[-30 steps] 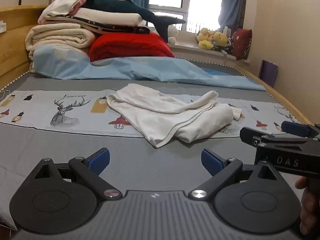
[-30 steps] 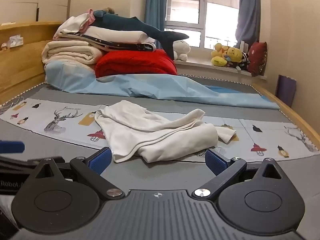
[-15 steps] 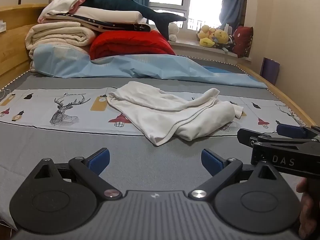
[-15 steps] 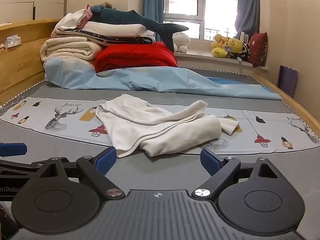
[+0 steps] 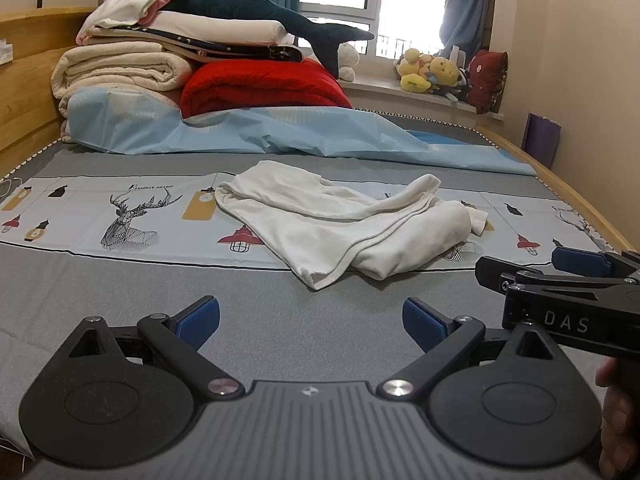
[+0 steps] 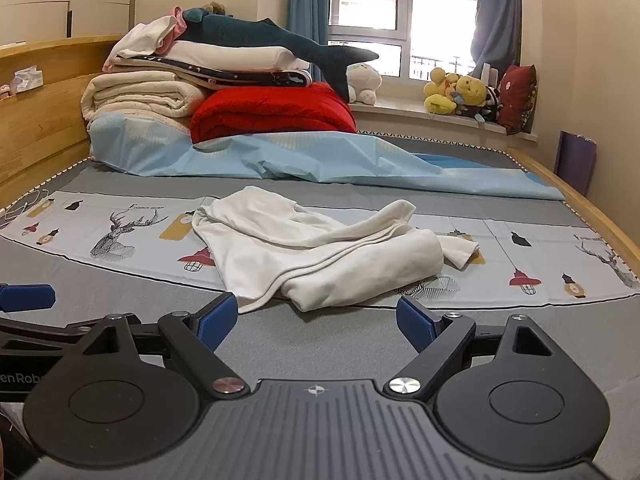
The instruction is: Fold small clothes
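Note:
A crumpled white garment (image 5: 340, 228) (image 6: 316, 252) lies in a loose heap on the printed strip of the bed, a short way ahead of both grippers. My left gripper (image 5: 311, 320) hovers open over the grey sheet, short of the garment's near corner, with nothing between its blue pads. My right gripper (image 6: 318, 316) is open too, its pads just short of the garment's near edge and empty. In the left wrist view the right gripper's body (image 5: 568, 292) shows at the right edge with a hand below it.
A stack of folded blankets (image 5: 128, 68), a red quilt (image 5: 260, 88) and a plush shark (image 5: 256, 8) sit at the bed's head over a light blue sheet (image 5: 304, 136). Soft toys (image 6: 460, 92) line the windowsill. A wooden bed frame (image 6: 592, 216) runs along the right.
Both grippers have moved forward towards the white garment, which sits closer and larger in both views. Both jaws stay open and the garment has not moved.

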Action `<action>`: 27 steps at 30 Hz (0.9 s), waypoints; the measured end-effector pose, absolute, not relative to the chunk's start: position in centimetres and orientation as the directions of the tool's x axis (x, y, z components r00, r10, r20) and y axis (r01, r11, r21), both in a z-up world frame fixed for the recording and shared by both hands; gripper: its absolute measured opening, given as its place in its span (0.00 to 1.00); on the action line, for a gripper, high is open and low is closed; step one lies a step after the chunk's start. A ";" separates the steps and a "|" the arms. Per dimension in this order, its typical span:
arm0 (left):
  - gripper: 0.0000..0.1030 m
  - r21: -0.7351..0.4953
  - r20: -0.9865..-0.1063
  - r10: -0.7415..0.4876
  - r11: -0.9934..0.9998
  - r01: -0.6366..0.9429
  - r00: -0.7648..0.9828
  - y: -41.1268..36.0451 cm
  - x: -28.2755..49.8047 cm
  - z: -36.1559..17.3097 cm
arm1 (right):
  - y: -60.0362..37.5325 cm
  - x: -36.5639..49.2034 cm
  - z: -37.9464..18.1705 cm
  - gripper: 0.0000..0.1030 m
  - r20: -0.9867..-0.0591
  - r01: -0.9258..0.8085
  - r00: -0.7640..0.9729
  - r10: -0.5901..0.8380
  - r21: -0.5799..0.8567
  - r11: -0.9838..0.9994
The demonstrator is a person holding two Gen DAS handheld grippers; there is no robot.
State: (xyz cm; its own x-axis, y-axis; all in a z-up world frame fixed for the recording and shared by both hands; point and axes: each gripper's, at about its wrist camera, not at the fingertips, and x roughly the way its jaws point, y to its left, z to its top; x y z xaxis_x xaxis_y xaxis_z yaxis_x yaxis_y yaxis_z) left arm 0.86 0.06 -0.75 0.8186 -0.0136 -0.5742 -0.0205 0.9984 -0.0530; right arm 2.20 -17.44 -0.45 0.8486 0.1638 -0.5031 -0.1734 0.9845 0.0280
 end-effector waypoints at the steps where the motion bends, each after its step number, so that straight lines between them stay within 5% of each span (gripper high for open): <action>1: 0.96 -0.053 -0.574 -0.013 0.998 -0.021 0.819 0.1 0.9 -0.8 | -17.4 2.2 -0.4 0.85 -0.504 -0.172 0.848 0.163 0.028 0.985; 27: 0.96 -0.051 -0.582 -0.017 0.999 -0.015 0.813 0.0 0.8 -0.5 | -17.5 2.3 -0.7 0.83 -0.513 -0.163 0.845 0.152 0.024 0.986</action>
State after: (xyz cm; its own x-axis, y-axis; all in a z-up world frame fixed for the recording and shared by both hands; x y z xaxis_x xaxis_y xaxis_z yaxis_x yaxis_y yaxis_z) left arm 0.83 0.00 -0.47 0.8131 -0.0174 -0.5819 -0.0152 0.9986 -0.0512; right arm 2.35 -17.49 -0.70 0.8448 0.1518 -0.5131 -0.1625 0.9864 0.0243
